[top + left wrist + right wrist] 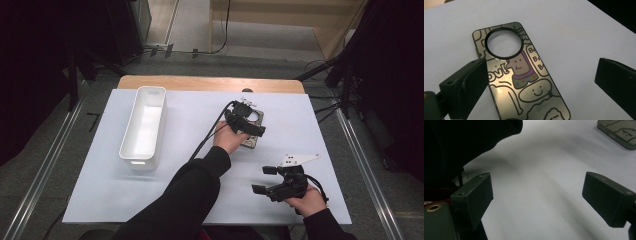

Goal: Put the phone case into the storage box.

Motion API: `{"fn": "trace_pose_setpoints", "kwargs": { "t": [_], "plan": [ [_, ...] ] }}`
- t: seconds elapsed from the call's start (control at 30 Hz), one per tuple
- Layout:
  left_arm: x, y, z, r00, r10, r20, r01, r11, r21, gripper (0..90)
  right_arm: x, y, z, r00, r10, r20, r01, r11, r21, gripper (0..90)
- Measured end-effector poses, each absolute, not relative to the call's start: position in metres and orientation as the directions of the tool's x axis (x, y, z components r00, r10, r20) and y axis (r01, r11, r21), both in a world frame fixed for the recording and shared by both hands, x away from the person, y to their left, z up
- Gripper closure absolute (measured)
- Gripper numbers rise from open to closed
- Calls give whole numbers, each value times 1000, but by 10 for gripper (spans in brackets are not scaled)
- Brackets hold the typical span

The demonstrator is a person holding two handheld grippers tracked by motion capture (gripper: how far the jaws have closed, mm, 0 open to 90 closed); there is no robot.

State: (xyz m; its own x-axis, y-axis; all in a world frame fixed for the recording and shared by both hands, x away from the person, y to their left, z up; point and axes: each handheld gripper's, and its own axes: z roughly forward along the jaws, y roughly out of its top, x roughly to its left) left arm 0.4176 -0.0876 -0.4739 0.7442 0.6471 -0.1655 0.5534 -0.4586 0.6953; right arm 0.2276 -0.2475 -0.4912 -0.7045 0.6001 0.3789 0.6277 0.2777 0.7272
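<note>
Now the left tongs (pixel 537 82) stand wide over the phone case (pixel 520 80); right tongs (pixel 537 200) wide, idle beside it. Centre, then squeeze its long edges.

phone case (pixel 521 82), partial lettering "Bo", "ov"

One phone case (pixel 520 82) lies on the white sheet (pixel 165 190) covering the worktop (pixel 200 82). One white bin (pixel 145 125) stands left of the case. Two claws: the left claw (pixel 247 122) and the right claw (pixel 265 180).
</note>
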Motion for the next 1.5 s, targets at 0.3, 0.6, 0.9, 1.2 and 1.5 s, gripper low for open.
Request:
{"fn": "trace_pose_setpoints", "kwargs": {
  "t": [0.3,0.6,0.9,1.2,1.5],
  "plan": [
    [418,-93,-472,740,654,-154,551,-460,696,0,227,-248,-491,-702,601,383,631,274,726,89],
    [419,-97,-474,734,660,-161,562,-458,688,0,227,-248,-491,-702,599,386,632,273,726,88],
    [422,-96,-478,716,670,-197,596,-440,671,0,227,-249,-491,-704,596,385,629,272,729,88],
    [424,-98,-485,700,687,-197,612,-434,661,0,227,-249,-490,-707,593,386,626,270,732,88],
    [425,-99,-494,686,707,-171,611,-432,663,0,227,-248,-491,-709,591,384,626,275,730,88]
  ]
}}
